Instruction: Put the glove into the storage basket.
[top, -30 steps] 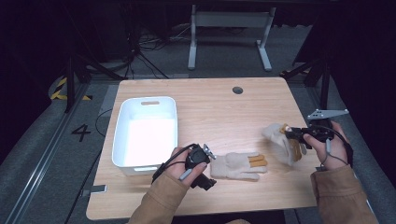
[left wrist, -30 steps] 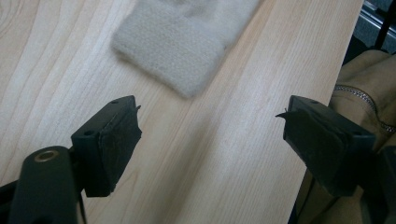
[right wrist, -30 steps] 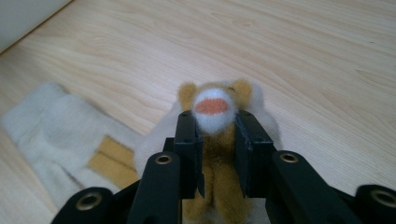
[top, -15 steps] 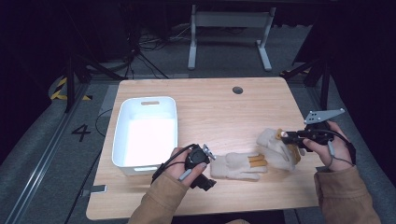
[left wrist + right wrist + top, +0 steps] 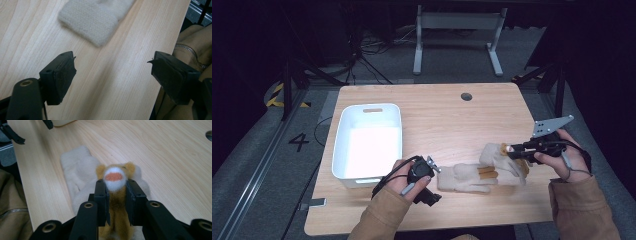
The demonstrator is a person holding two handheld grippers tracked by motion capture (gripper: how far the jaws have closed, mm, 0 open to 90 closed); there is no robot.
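Right gripper view, right gripper point(image 5: 115, 190) clamped on a cream-and-tan plush toy point(image 5: 113, 176) at frame centre, high view, left gripper point(image 5: 428, 172) jaws apart over wooden table point(image 5: 437, 115), lower centre.

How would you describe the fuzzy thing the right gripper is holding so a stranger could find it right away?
On the wooden table, look right of the white bin, near the front edge. There the right gripper pinches a cream sock at its orange-brown end. That end carries a small animal face with a white muzzle; the plain cream sock beside it has none.
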